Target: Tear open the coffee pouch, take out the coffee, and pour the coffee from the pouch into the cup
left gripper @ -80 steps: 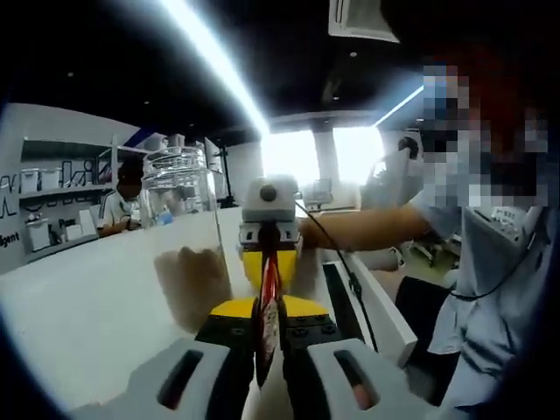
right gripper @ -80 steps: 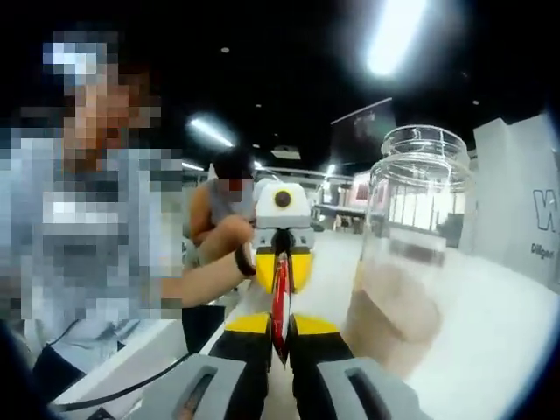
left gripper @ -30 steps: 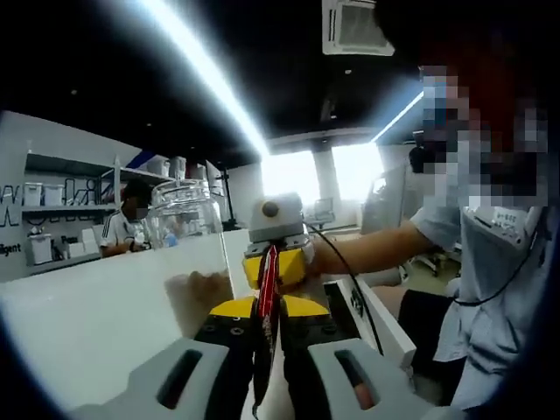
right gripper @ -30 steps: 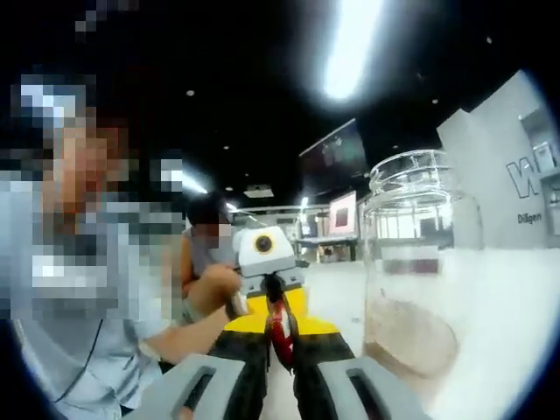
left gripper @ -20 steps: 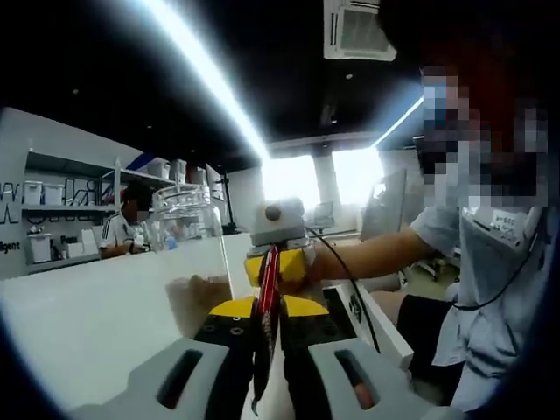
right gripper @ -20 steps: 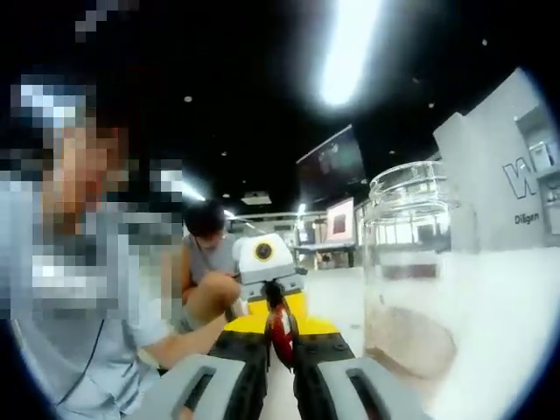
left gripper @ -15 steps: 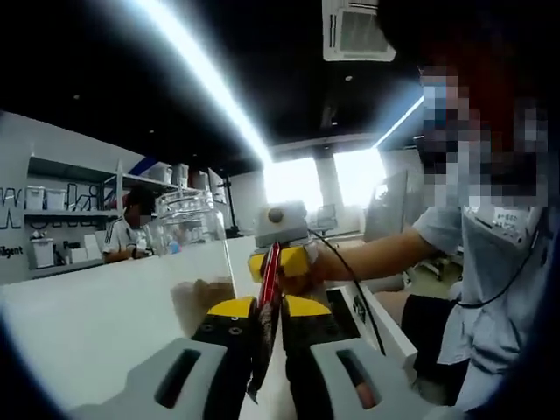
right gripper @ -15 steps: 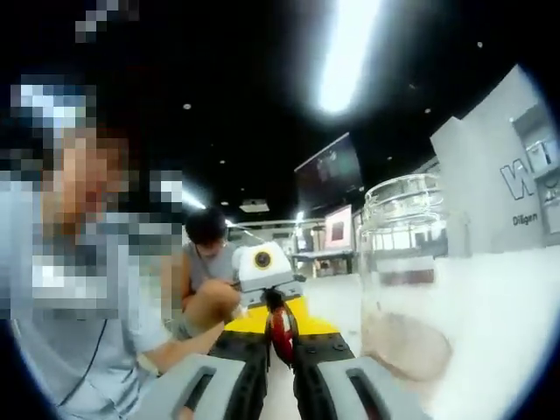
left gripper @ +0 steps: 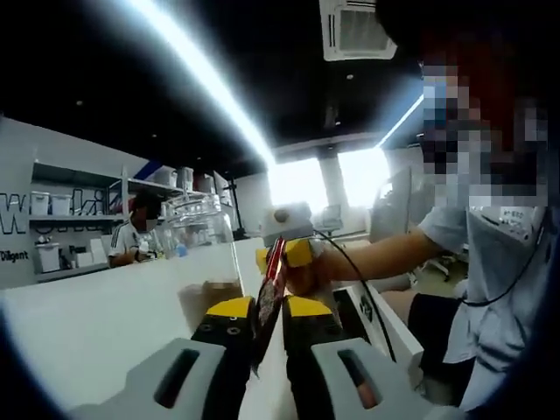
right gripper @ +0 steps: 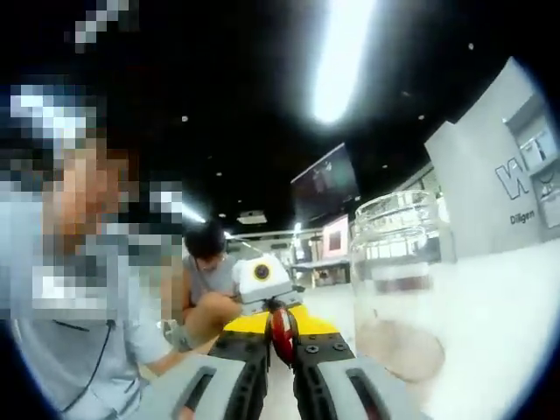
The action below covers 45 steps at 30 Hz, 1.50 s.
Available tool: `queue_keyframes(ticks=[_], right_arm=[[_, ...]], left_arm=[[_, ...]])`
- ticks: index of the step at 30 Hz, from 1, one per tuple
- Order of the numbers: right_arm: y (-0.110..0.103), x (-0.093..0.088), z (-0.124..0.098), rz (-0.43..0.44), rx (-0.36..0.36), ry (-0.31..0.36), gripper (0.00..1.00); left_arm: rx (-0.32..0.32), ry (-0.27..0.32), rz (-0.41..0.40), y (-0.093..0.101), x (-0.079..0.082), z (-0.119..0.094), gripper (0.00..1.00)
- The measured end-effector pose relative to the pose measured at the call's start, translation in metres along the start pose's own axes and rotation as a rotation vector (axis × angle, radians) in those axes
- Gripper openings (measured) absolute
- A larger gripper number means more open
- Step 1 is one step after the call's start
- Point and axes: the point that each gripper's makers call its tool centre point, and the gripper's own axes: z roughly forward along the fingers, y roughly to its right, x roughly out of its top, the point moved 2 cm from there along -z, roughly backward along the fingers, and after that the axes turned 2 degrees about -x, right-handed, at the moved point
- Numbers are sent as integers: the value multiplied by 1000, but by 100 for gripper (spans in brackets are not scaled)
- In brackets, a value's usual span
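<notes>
The thin red coffee pouch [left gripper: 269,284] is pinched between both closed grippers, left gripper [left gripper: 265,308] and right gripper [right gripper: 282,337], above the white desk [left gripper: 96,319]. The clear glass cup [right gripper: 396,284] is near, brown powder seemingly inside. Tearing seems unfinished; pouring is probably left.

Two-jaw grippers [left gripper: 267,328] in grey moulded plastic with dark oblong slots, black jaw blocks dotted with screws, yellow tips. Same build on the right gripper [right gripper: 282,346]. At three o'clock, pale grey-blue short-sleeved shirt [left gripper: 490,271] with a chest badge; thin black cable [left gripper: 346,271] trailing along the forearm.
</notes>
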Motion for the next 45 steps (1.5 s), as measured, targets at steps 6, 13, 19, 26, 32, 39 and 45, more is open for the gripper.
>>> queue_keyframes(ticks=[6,13,19,26,32,39,45], right_arm=[[1,8,-4,27,-6,46,9],[0,18,-8,25,-1,97,9],[-1,22,-10,33,-6,123,9],[-1,22,-9,24,-18,111,9],[0,23,-10,23,-27,98,9],[1,27,-17,26,-43,109,9],[1,30,-20,17,-52,115,9]], left_arm=[[2,6,-4,0,1,0,15],[12,5,-9,-1,1,0,15],[6,3,-16,-1,0,0,15],[6,-7,-17,-1,-2,0,15],[3,-19,-13,0,-4,0,15],[4,-29,-14,0,-6,1,15],[0,-42,-15,0,-8,1,15]])
